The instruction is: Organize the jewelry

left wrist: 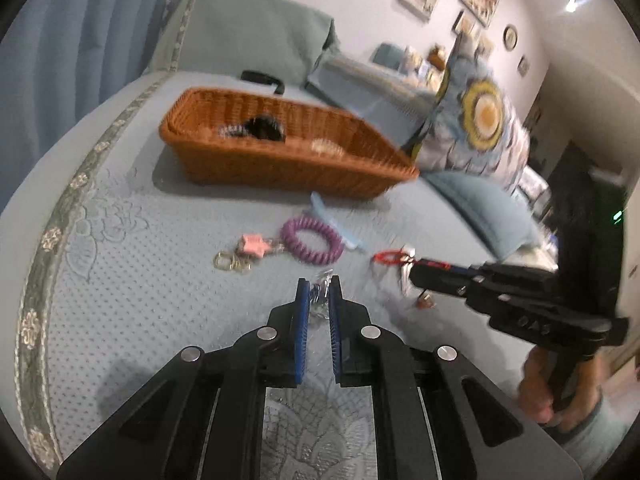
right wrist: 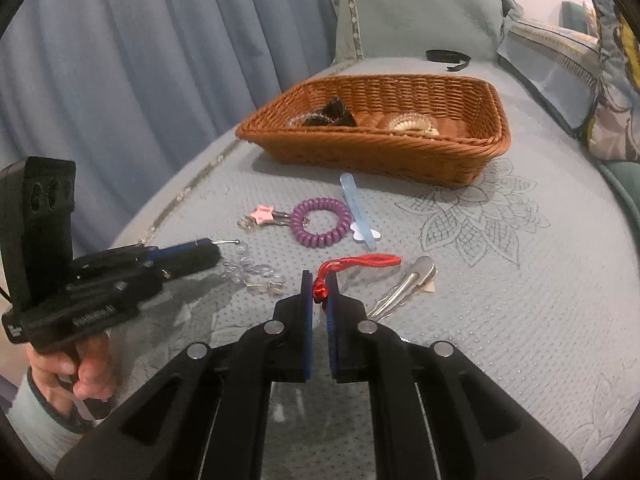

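Note:
A brown wicker basket [left wrist: 280, 156] [right wrist: 376, 148] stands on the blue bedspread with a dark hair piece [right wrist: 330, 117] and a pale coil [right wrist: 412, 124] inside. My left gripper [left wrist: 319, 290] is shut on a clear bead bracelet [left wrist: 322, 288], which also shows in the right wrist view [right wrist: 252, 270]. My right gripper [right wrist: 320, 286] is shut on a red cord charm [right wrist: 356, 263], which also shows in the left wrist view [left wrist: 390, 257]. A silver hair clip [right wrist: 404, 286], a purple coil bracelet [right wrist: 320, 222] with a pink star keyring [right wrist: 262, 213], and a light blue clip [right wrist: 358, 210] lie between grippers and basket.
A black band [right wrist: 446, 56] lies behind the basket. Pillows [left wrist: 476, 120] stand at the right of the bed in the left wrist view. Blue curtains [right wrist: 140, 60] hang beyond the bed's edge.

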`<state>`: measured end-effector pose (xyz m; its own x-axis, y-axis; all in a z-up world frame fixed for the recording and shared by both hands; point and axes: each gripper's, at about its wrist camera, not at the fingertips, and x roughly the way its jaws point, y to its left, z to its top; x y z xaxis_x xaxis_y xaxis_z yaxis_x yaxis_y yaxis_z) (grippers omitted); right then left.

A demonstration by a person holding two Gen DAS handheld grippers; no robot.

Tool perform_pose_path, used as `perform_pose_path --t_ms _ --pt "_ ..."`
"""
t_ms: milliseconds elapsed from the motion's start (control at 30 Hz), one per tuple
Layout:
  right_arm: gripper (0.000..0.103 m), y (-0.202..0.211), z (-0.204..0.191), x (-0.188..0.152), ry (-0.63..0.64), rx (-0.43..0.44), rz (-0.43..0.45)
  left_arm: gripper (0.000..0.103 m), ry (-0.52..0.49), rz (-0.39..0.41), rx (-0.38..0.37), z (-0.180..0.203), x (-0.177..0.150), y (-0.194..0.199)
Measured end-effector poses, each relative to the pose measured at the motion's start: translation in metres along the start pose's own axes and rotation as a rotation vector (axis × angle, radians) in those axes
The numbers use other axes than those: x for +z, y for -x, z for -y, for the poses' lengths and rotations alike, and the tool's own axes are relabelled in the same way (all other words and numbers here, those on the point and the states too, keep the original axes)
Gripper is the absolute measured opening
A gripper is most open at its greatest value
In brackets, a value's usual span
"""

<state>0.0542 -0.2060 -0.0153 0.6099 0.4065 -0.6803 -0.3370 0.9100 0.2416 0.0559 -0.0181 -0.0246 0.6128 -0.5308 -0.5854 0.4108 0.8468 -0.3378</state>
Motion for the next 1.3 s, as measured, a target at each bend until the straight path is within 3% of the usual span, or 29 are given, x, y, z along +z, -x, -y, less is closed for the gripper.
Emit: perform_pose_path --t_ms 433,933,1133,1300 --pt "0.005 0.027 -0.004 0.001 0.012 0.053 0.090 0.008 0.033 0.106 -0.105 0.000 0.009 0.028" --pt "0.005 0.047 0.002 0.009 -0.015 0.071 0.160 0.008 -0.014 0.138 -0.106 0.011 0.013 0.038" --pt "0.005 0.060 0.008 0.028 -0.048 0.049 0.207 0.008 -0.037 0.166 -0.113 0.019 0.034 0.046" --pt "0.005 0.064 0.015 0.067 -0.041 0.010 0.241 0.008 -0.095 0.189 -0.109 0.027 0.069 0.041"
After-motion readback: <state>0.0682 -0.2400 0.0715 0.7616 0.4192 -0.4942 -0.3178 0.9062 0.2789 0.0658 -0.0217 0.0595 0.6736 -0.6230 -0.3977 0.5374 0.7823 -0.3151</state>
